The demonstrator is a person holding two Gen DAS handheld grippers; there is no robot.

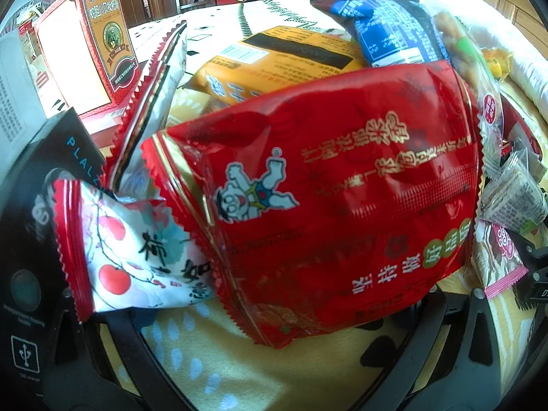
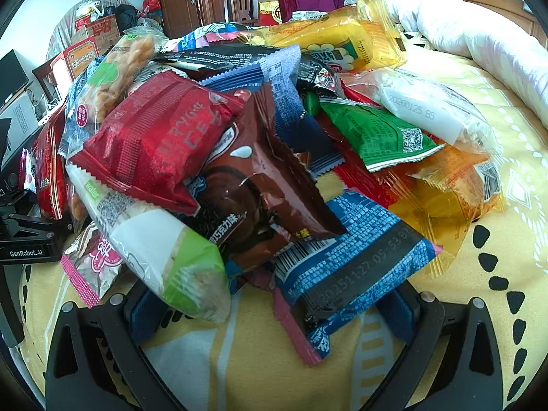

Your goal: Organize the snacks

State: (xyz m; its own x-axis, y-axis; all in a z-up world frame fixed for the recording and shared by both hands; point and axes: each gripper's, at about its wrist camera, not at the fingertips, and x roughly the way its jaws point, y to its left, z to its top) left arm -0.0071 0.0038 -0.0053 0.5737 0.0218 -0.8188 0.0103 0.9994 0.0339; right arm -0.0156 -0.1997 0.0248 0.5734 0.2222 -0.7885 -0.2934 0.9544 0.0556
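A heap of snack packets lies on a yellow patterned blanket (image 2: 472,267). In the left wrist view a big red bag (image 1: 335,198) with a cartoon figure fills the space between the wide-apart fingers of my left gripper (image 1: 281,311); its fingertips are hidden under the bag. A white packet with red fruit (image 1: 137,253) lies over the left finger. My right gripper (image 2: 274,311) stands open at the near edge of the heap. A blue packet (image 2: 346,274) and a green and white wafer packet (image 2: 164,250) reach into its gap, below a brown chocolate packet (image 2: 260,188).
A red and green carton (image 1: 99,41) and a black box (image 1: 61,157) stand left of the heap. A white duvet (image 2: 479,44) lies at the far right. A wooden chair (image 2: 239,0) and door stand behind. Bare blanket shows near the right gripper.
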